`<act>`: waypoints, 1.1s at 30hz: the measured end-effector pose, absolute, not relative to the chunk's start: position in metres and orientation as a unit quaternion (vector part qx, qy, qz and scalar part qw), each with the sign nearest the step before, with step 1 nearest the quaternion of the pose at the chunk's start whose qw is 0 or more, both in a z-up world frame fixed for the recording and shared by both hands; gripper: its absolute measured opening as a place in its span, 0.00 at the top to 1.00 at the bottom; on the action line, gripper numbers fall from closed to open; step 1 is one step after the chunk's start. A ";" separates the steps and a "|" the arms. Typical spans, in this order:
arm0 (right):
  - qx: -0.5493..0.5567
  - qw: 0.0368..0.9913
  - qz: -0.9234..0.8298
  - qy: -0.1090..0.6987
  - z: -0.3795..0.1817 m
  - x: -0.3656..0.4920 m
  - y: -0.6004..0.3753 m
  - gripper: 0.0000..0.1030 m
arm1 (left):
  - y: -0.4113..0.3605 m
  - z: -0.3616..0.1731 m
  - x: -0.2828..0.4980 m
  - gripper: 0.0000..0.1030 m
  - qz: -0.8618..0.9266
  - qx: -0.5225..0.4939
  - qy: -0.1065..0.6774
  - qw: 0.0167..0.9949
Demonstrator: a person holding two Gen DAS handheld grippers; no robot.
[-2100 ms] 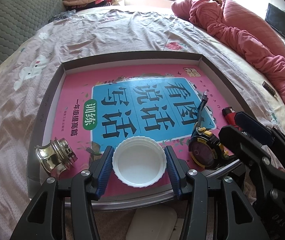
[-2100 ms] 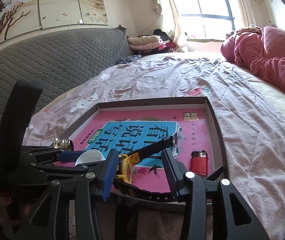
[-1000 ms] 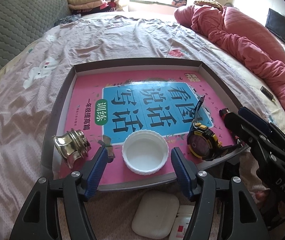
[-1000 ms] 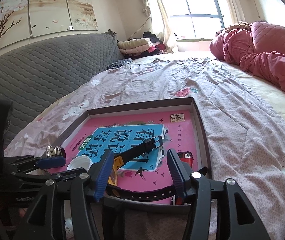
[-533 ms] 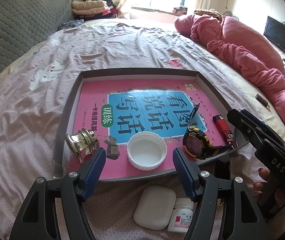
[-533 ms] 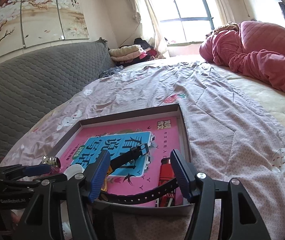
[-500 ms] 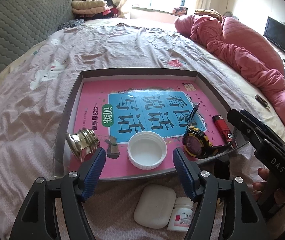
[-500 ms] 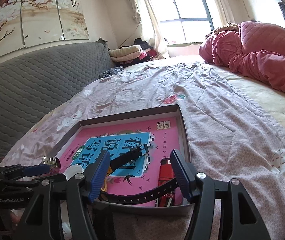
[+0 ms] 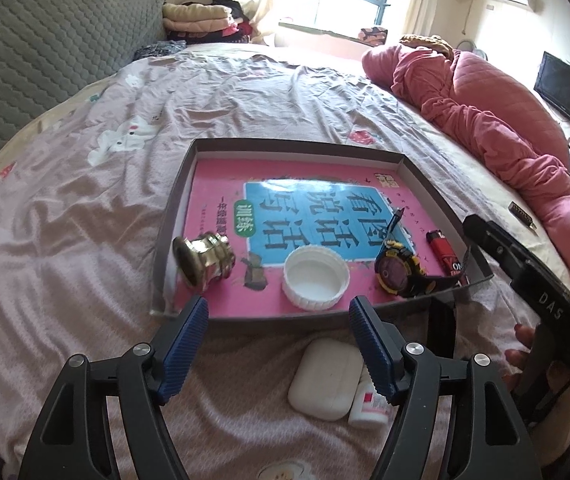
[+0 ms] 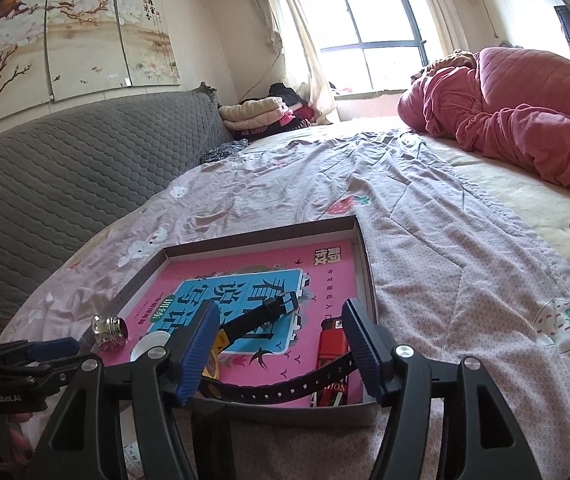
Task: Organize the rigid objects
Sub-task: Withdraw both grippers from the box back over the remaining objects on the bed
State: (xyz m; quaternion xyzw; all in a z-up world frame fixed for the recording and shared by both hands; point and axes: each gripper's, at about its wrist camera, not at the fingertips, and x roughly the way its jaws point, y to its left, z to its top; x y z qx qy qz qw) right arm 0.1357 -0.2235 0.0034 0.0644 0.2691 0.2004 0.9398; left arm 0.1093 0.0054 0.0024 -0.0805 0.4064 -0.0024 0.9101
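Both grippers clear of the tray (image 9: 173, 216); nothing held.
Left gripper (image 9: 277, 316), jaws just widened, stands empty before the white lid (image 9: 316, 276) in the tray. Right gripper (image 10: 281, 320) gapes empty above the watch (image 10: 261, 316) there.

Brass fitting (image 9: 205, 258): polished metal, mirror-bright. White cap (image 9: 316, 277): matt plastic, ribbed rim. Book cover (image 9: 285, 216) in the tray (image 9: 297, 146): glossy paper, showed glare. Earbud case (image 9: 327, 380): smooth plastic. Bedsheet (image 9: 85, 208): soft, wrinkled cloth. Gripper pads (image 9: 183, 342): ridged blue rubber.
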 end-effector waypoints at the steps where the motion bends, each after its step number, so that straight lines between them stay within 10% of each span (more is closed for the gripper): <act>1: 0.064 0.940 0.201 0.268 0.005 0.133 -0.224 0.39 | 0.006 0.002 0.107 0.28 -0.002 -0.080 0.406 0.910; 33: 0.036 0.948 0.181 0.258 0.019 0.077 -0.217 0.30 | 0.014 0.005 0.067 0.28 -0.007 -0.080 0.399 0.913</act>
